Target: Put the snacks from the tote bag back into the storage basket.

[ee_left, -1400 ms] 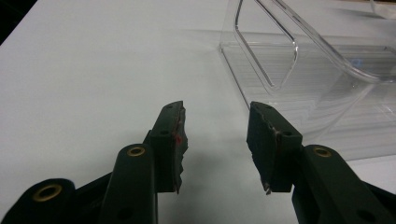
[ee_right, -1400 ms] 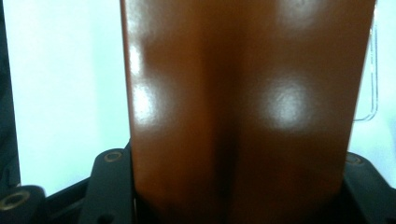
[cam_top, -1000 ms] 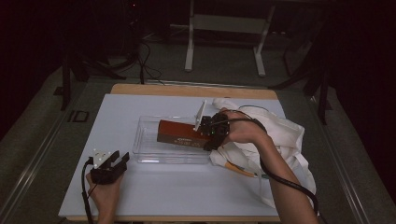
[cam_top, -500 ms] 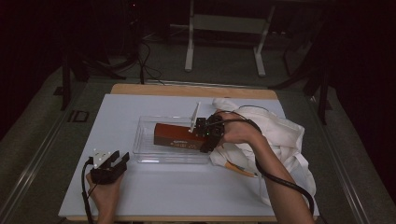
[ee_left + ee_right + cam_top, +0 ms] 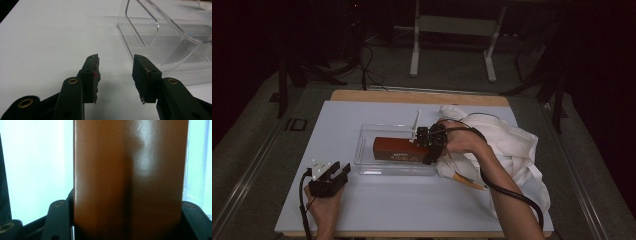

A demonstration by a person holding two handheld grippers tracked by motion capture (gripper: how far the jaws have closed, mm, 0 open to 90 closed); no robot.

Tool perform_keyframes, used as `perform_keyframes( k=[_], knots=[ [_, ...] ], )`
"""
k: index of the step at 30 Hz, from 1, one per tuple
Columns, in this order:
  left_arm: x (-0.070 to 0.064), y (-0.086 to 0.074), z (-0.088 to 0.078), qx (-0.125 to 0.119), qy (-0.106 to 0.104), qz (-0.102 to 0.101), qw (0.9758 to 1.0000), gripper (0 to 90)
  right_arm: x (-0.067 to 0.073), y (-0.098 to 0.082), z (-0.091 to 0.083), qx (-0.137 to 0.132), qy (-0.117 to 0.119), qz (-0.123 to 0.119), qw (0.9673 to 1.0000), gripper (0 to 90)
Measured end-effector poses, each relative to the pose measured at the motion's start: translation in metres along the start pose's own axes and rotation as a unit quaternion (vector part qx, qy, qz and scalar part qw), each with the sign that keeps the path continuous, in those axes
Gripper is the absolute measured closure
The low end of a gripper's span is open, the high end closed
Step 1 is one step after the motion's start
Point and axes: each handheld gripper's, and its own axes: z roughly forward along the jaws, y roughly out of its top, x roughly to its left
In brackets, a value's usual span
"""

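A glossy reddish-brown box (image 5: 398, 149) lies lengthwise in a clear plastic bin (image 5: 367, 148) at the middle of the white table. My right gripper (image 5: 428, 146) is shut on the box's right end; in the right gripper view the brown box (image 5: 130, 177) stands between the jaws, whose tips are hidden. My left gripper (image 5: 332, 178) rests on the table near the front left, open and holding nothing. In the left gripper view its fingers (image 5: 93, 75) stand apart, with the clear bin (image 5: 160, 37) just ahead to the right.
A crumpled white cloth (image 5: 517, 145) lies at the table's right, with an orange-tipped object (image 5: 467, 181) poking out from under it. A thin white stick (image 5: 416, 125) stands at the bin's back edge. A black cable (image 5: 512, 192) trails from the right gripper.
The right gripper has carried the brown box leftward and lower into the bin. The left gripper has stayed in place.
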Motion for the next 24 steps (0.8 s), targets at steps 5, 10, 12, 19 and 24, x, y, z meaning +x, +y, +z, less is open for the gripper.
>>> perform_keyframes(
  k=[5, 10, 12, 19, 24],
  knots=[
    [0.0001, 0.0000, 0.0001, 0.000, 0.000, 0.000, 1.0000, 57.2, -0.0014, 0.0015, 0.0028, 0.005, 0.002, 0.003, 1.0000, 41.6],
    [-0.0002, 0.0000, 0.0001, 0.000, 0.000, 0.000, 1.0000, 57.2, -0.0009, 0.0037, 0.0042, 0.012, 0.003, -0.001, 0.9999, 41.1],
    [-0.0002, 0.0000, 0.0001, 0.000, 0.000, 0.000, 1.0000, 57.2, -0.0007, 0.0047, 0.0042, 0.013, 0.003, -0.003, 0.9999, 41.2],
    [-0.0002, 0.0000, 0.0000, 0.000, 0.000, 0.001, 1.0000, 57.1, -0.0023, 0.0077, 0.0055, 0.011, 0.003, -0.004, 0.9999, 40.7],
    [-0.0002, 0.0000, -0.0001, 0.000, 0.000, 0.000, 1.0000, 57.1, -0.0021, 0.0088, 0.0075, 0.014, 0.007, -0.003, 0.9999, 40.3]
  ],
)
